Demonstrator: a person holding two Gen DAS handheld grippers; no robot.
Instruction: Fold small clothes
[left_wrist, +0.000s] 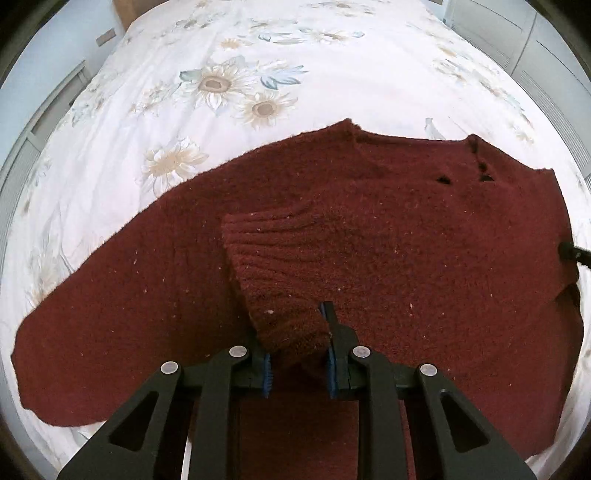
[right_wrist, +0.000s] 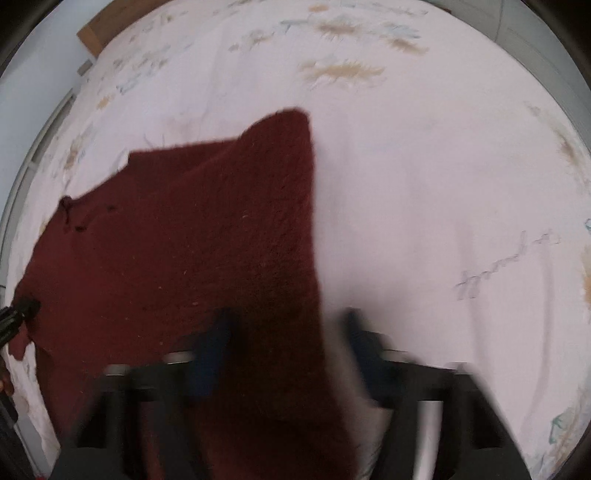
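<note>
A dark red knit sweater (left_wrist: 388, 229) lies spread on the bed, neck towards the far side. My left gripper (left_wrist: 295, 332) is shut on the ribbed sleeve cuff (left_wrist: 280, 280) and holds it folded over the sweater's body. In the right wrist view the sweater (right_wrist: 184, 240) fills the left half, blurred by motion. My right gripper (right_wrist: 288, 325) hangs over the sweater's right edge, its jaws apart with the cloth between them; the blur hides whether they touch it. The other gripper's tip (right_wrist: 22, 310) shows at the left edge.
The bed sheet (left_wrist: 295, 66) is white with a sunflower print and stretches far beyond the sweater. Grey cabinet fronts (left_wrist: 546, 55) line the right side, and a wooden headboard corner (right_wrist: 96, 33) shows at the far left.
</note>
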